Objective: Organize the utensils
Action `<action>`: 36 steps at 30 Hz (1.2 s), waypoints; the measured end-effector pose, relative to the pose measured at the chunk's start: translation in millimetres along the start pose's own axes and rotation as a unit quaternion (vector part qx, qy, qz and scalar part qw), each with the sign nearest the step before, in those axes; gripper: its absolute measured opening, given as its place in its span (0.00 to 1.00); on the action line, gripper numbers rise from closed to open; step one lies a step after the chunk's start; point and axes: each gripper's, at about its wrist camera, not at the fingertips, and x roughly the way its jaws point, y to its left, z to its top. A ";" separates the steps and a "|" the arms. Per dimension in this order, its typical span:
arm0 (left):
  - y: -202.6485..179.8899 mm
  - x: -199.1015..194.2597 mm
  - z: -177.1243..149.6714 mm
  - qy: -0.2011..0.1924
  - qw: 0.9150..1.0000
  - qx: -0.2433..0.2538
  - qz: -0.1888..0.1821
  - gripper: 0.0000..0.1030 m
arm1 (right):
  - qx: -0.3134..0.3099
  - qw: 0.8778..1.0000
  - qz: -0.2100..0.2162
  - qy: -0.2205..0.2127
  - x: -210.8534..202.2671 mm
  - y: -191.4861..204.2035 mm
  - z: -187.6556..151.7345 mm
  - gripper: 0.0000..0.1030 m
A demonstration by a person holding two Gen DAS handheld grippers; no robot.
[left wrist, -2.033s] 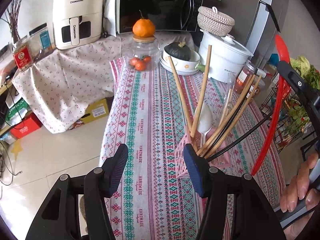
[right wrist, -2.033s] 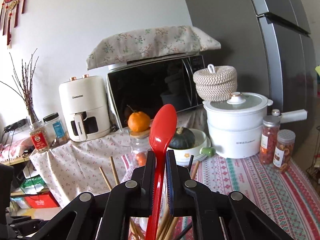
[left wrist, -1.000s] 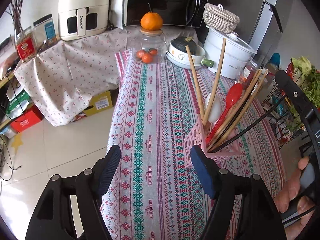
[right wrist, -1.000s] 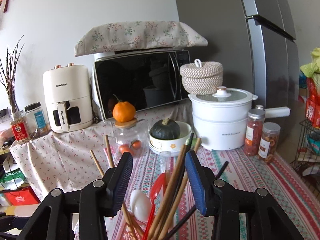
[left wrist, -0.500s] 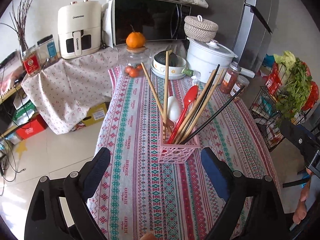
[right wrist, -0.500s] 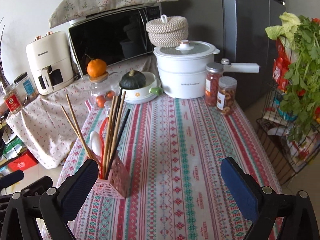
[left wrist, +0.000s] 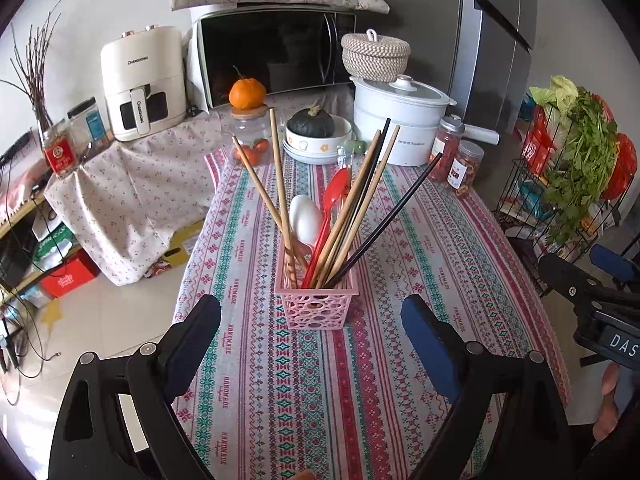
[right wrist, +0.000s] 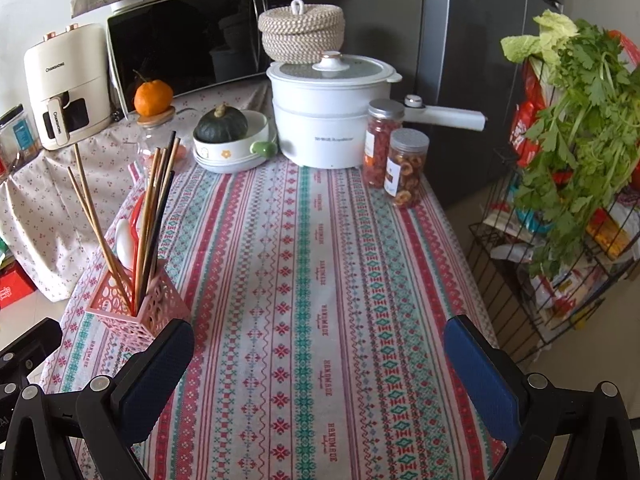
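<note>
A pink perforated utensil holder (left wrist: 316,307) stands on the patterned tablecloth (left wrist: 424,248). It holds a red spoon (left wrist: 335,196), a white spoon (left wrist: 305,216), several wooden chopsticks (left wrist: 280,184) and black chopsticks (left wrist: 396,212). The holder also shows in the right wrist view (right wrist: 138,307) at the left. My left gripper (left wrist: 311,336) is open and empty, just in front of the holder. My right gripper (right wrist: 318,354) is open and empty over the bare cloth, to the right of the holder.
At the table's far end stand a white pot (right wrist: 326,112), a bowl with a green squash (right wrist: 230,140), two snack jars (right wrist: 394,160) and a glass jar topped by an orange (left wrist: 248,120). A wire rack of vegetables (right wrist: 568,184) is at the right. Floor lies at the left.
My right gripper opened and let the red spoon go into the holder. Both grippers then pulled back from the holder and opened wider.
</note>
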 end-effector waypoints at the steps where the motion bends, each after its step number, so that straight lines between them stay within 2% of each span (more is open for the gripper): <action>1: -0.7 0.5 -0.2 0.000 1.000 0.001 0.001 0.91 | 0.000 1.000 0.000 0.001 0.9 -0.8 0.0 0.99; 36: -2.6 -2.2 -2.9 -0.017 1.000 0.011 0.009 0.91 | -0.004 1.000 0.006 0.006 3.2 8.1 -1.5 0.99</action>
